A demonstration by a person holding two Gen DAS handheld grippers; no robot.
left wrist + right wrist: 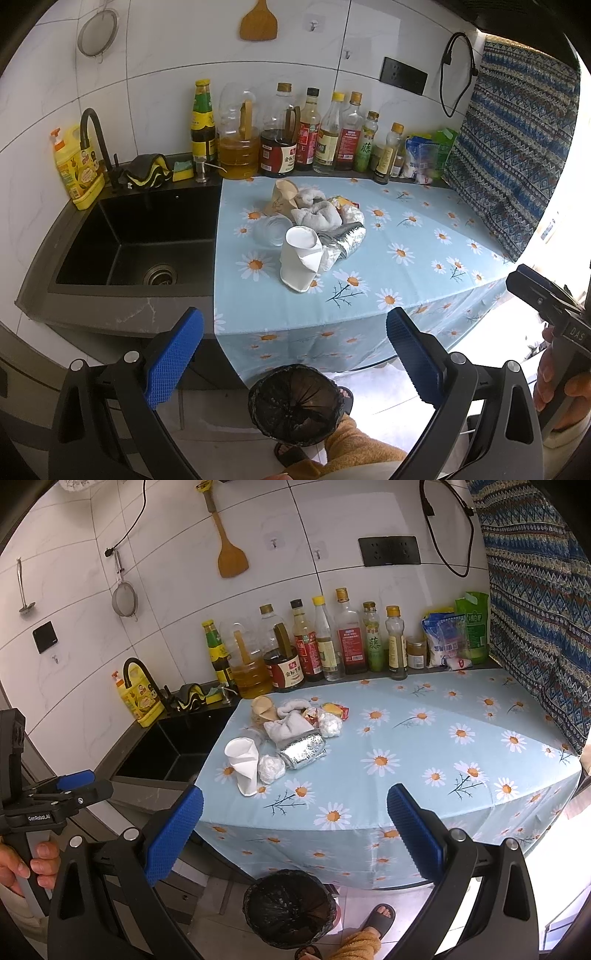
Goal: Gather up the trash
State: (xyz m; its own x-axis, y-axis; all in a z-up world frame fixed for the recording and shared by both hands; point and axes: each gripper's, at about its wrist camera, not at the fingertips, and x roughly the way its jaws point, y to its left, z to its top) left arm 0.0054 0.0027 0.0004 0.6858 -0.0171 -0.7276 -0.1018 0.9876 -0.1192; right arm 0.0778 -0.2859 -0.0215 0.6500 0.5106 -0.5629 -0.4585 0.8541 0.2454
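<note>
Left wrist view showed the left gripper (294,354) spread wide and holding nothing above the counter's front edge; the right gripper (294,834) was likewise spread and bare. The trash pile (314,225) sat on the daisy tablecloth (406,236) beside the sink (140,240): a crushed white paper cup (300,260), a foil wrapper (349,240), a clear cup (273,229) hard to make out, and a brown cup (282,195) partly hidden behind crumpled tissue (317,214). Below, the black-lined bin (295,404) stood on the floor, its base cut off by the person's leg.
</note>
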